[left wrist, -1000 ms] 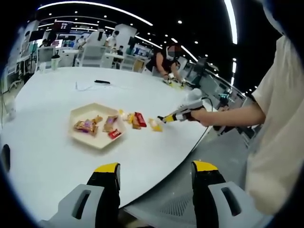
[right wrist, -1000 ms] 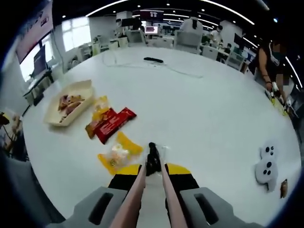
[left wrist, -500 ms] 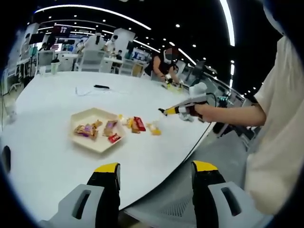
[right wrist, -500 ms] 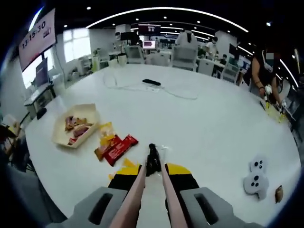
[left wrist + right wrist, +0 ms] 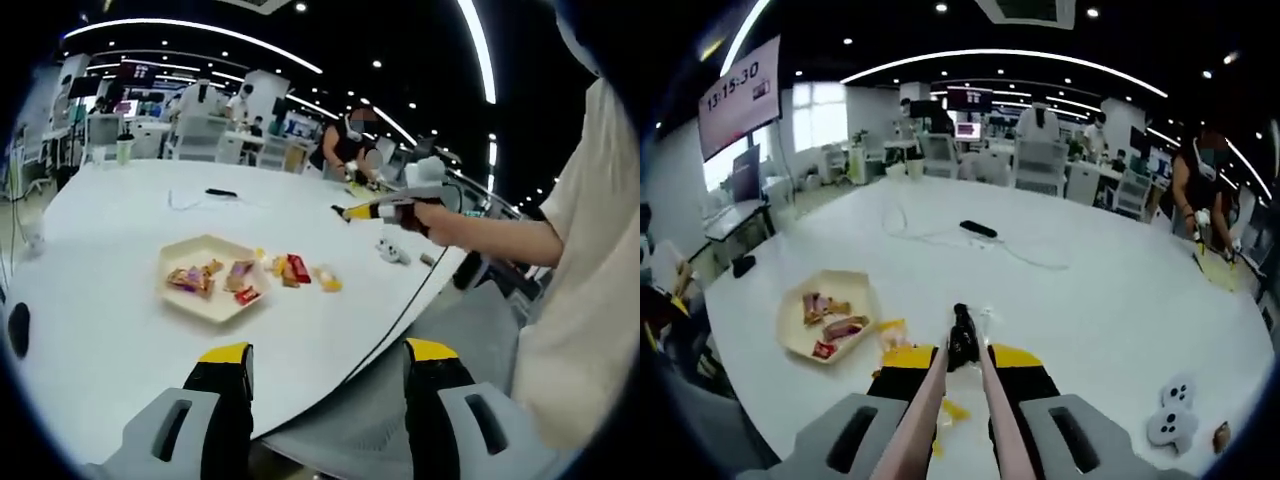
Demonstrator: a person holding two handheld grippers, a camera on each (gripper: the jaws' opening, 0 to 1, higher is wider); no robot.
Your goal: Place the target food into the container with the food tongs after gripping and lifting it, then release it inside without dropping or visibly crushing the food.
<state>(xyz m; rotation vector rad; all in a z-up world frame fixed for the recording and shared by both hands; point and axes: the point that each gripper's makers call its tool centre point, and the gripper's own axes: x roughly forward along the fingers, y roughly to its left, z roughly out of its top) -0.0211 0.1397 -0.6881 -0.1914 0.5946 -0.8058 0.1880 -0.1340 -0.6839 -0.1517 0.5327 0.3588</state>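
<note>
My right gripper [image 5: 960, 362] clamped pink tongs [image 5: 961, 345] shut, tips empty; left gripper [image 5: 325, 375] gaped; hexagonal tray [image 5: 792, 336] snacks too small to identify.

Cream tray [image 5: 205, 298], red wrapper [image 5: 297, 267], white table [image 5: 110, 330].

Ahead of the left gripper's yellow-tipped jaws [image 5: 325, 355] lies bare white tabletop [image 5: 110, 300] up to the cream hexagonal tray of wrapped snacks [image 5: 208, 301], with loose red and yellow snack packets [image 5: 298, 272] strewn just beside its right rim, between tray and table edge. Past the pink food tongs [image 5: 958, 340] closed in the right gripper [image 5: 958, 358], the same packets [image 5: 895, 340] lie close under the tips, left of them, and the tray [image 5: 790, 335] further left. Beyond the tongs the table runs open to a thin white cable [image 5: 970, 245] and a small black bar-shaped device [image 5: 978, 229], with a white panda-faced toy [image 5: 1171, 423] well off to the right
</note>
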